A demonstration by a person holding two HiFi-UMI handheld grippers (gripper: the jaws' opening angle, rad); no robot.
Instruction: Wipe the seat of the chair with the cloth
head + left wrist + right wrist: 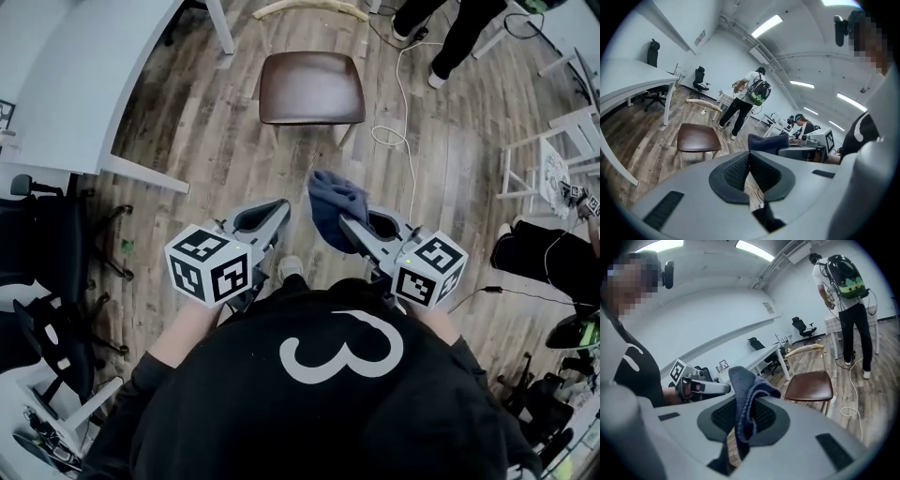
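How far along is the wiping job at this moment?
Done: cloth picked up, clamped in the right gripper. In hand: it hangs in the air, short of the chair. Left: all wiping; the seat is untouched. The left gripper is shut, empty.

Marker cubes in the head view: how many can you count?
2: one marker cube at lower left, one at lower right. A patterned object at the far right edge is too small to tell.

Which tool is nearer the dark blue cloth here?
Right. The right tool clamps the dark blue cloth; the left tool is shut on nothing, apart on the cloth's left.
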